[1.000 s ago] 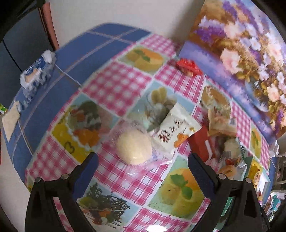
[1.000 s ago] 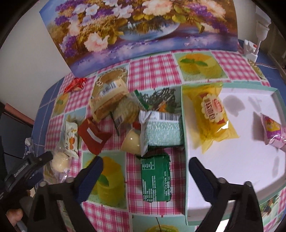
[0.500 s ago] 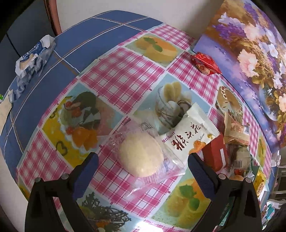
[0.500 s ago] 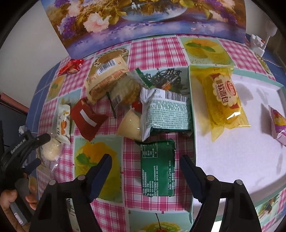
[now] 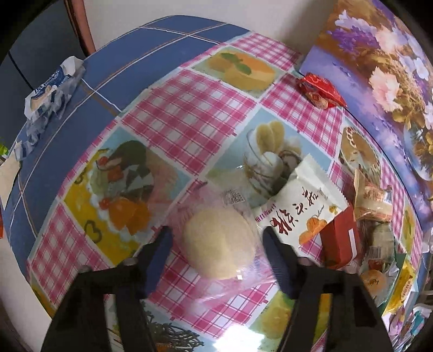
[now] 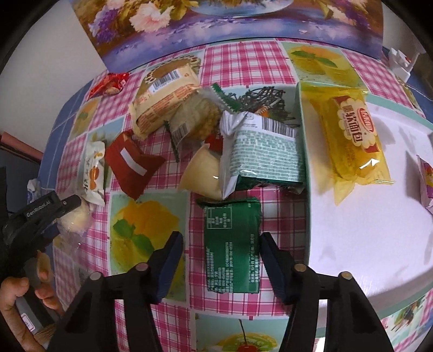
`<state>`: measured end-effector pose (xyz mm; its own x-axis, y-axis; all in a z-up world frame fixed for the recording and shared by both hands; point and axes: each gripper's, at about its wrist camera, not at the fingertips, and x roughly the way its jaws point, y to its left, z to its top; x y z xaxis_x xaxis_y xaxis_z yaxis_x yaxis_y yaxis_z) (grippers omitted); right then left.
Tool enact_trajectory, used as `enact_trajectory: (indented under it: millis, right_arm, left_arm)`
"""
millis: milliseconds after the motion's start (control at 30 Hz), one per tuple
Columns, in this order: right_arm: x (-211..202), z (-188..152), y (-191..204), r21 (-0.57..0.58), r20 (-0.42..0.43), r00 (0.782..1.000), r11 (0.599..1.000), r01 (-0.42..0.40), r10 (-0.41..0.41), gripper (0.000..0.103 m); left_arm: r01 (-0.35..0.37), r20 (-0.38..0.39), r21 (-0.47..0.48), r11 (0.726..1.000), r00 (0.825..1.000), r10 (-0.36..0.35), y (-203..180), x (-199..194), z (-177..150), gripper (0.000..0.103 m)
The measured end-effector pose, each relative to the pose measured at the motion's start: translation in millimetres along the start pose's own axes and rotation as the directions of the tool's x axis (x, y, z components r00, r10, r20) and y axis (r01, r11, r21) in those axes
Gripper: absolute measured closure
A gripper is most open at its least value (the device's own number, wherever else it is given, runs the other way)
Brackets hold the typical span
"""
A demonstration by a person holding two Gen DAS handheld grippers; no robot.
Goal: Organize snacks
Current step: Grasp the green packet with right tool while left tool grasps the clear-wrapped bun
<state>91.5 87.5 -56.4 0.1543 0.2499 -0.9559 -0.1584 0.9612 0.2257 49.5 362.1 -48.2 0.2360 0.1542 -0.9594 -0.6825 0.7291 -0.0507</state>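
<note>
- Surface [image 5: 189, 113]: covered by a pink-checked oilcloth with printed dessert pictures and a blue border at the left; a floral painting [image 6: 216, 24] leans against the white wall at the back.
- Left tongs [image 5: 217, 238]: spread, one blue pad on each side of a pale round bun in clear wrap [image 5: 220, 245]; the pads sit just beside the wrapper, and contact cannot be told.
- White snack packet [image 5: 300, 214] with red lettering and orange fruit print: just right of the bun, its corner overlapping the clear wrap.
- Dark red packet [image 5: 339, 241]: touching the white packet's right edge.
- Small red wrapper [image 5: 320, 90]: alone near the foot of the painting.
- Blue-and-white wrapper [image 5: 51, 90]: on the blue border, well apart from the rest.
- Right tongs [image 6: 220, 253]: spread, straddling the lower half of a green packet [image 6: 231, 243] lying flat, label text up; not pinching it.
- Silver-green packet [image 6: 261, 154]: just behind the green one, resting against the tray's left wall, partly over a cream-coloured wedge [image 6: 203, 173].
- Tan barcode packet [image 6: 165, 100]: further back in the heap.
- White tray [image 6: 351, 243] with mint rim: at the right, holding a yellow bread packet [image 6: 349, 135] and, at the far edge, a pink packet [image 6: 426, 181].
- A hand [image 6: 16, 303]: at lower left, gripping the left tool's handle.
</note>
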Motion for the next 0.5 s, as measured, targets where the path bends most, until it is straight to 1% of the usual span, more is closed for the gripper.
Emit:
enact_trajectory:
  millis: [67,200,267,500]
  right_arm:
    - [3.1,-1.4,2.3,-0.011,-0.008,1.0,1.0,0.011,-0.011,0.049]
    - [11.1,-4.6,7.1,-0.037,-0.023,0.999,0.999,0.028,-0.029,0.057]
    - [13.6,-6.2,8.5,-0.05,-0.026,0.999,0.998,0.037,-0.038,0.058]
    - [17.6,-14.8,23.4,-0.127,0.002,0.994,0.986,0.111,-0.112,0.06]
  left_arm:
    - [-0.018,0.003,0.018,1.0,1.0,0.018,-1.6,-0.8,-0.4,0.046]
    - [-0.019,-0.004,0.025,0.999,1.0,0.019,0.0,-2.7,-3.8,0.048]
    - [-0.027,-0.007,0.034,0.999,1.0,0.027,-0.5,-3.1,-6.7,0.048]
    - [-0.057,-0.008,0.088,0.995,0.998,0.058,-8.1,-4.3,-17.9,0.048]
